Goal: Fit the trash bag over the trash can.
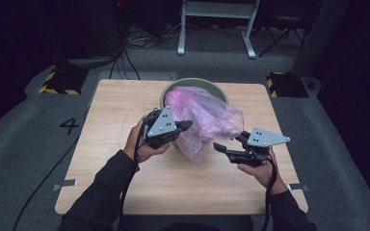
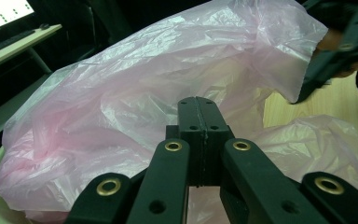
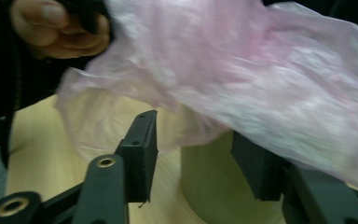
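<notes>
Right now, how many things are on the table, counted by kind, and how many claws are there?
Pink bag: 1
Green bin: 1
Claws: 2, the left claw and the right claw
Total: 4

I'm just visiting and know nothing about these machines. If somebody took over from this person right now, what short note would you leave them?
Left gripper: jaws pressed together against the pink plastic bag; whether film is pinched between them is unclear.
Right gripper: jaws open, the bag's hanging edge just above them, nothing gripped.
Bag: sits in the green bucket at the far middle of the wooden table, crumpled, spilling over the near rim.
Done: bag is in the bucket.
Left: probably spread its mouth over the rim.
</notes>
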